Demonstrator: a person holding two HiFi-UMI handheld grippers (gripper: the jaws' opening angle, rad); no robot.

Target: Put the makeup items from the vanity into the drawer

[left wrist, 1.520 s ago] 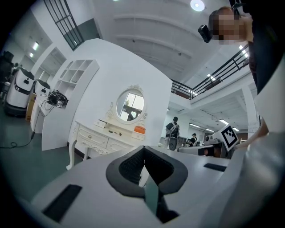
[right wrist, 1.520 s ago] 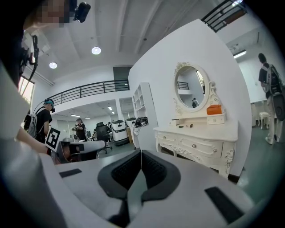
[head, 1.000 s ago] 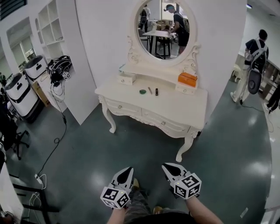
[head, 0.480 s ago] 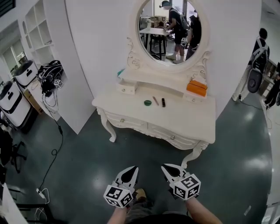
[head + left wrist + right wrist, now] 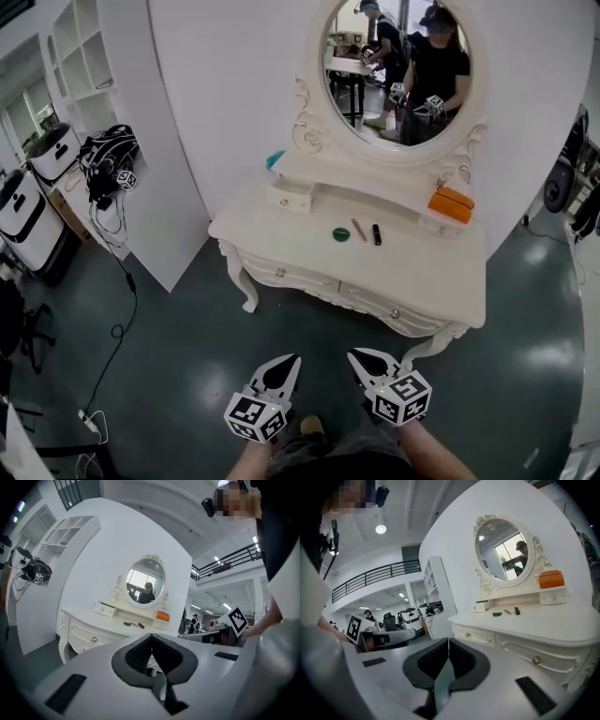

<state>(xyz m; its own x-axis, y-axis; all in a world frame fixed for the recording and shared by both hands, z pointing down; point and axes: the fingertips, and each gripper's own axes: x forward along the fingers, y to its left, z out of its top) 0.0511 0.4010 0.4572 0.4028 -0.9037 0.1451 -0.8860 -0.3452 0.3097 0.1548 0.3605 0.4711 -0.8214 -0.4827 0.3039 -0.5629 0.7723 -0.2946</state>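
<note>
A white vanity (image 5: 412, 272) with an oval mirror stands ahead of me. On its top lie a green round compact (image 5: 340, 234), a thin brown pencil (image 5: 358, 230) and a black tube (image 5: 377, 234); the same three show small in the right gripper view: compact (image 5: 497, 614), pencil (image 5: 507, 611), tube (image 5: 517, 611). Two closed drawers (image 5: 291, 275) with round knobs face me. My left gripper (image 5: 291, 358) and right gripper (image 5: 353, 355) hang low over the floor, well short of the vanity. Both are shut and empty; their tips meet in each gripper view.
An orange box (image 5: 451, 203) sits on the vanity's right shelf block, a small white drawer box (image 5: 290, 198) on the left. A white shelf unit (image 5: 112, 131) stands left, with a black bag (image 5: 111, 150), cables and white machines (image 5: 19, 211) beyond. The floor is dark green.
I have stepped closer: the vanity has grown and shifted right in the head view, and the mirror now reflects me holding both grippers. The grippers keep their pose.
</note>
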